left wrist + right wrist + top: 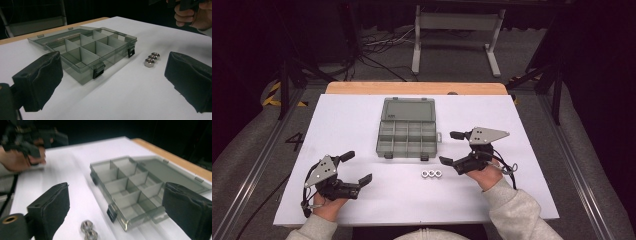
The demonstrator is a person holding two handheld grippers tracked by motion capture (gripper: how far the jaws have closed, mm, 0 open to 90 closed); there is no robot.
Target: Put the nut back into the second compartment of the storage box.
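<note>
While no lettering reads | organizer box (pixel 407 131) open | nuts (pixel 431 173) beside

You have three silver hex nuts (pixel 431 173) lying in one touching row on the white counter (pixel 342 125). One clear grey organizer box (pixel 407 139) sits open beyond them; its tray divides into eight compartments, two rows of four, and it carries two black latches on the front edge. You hold two grippers, one left gripper (pixel 360 168) and one right gripper (pixel 450 147).

three metal nuts (pixel 431 173), touching row, beside open organizer box (pixel 407 131)
</note>
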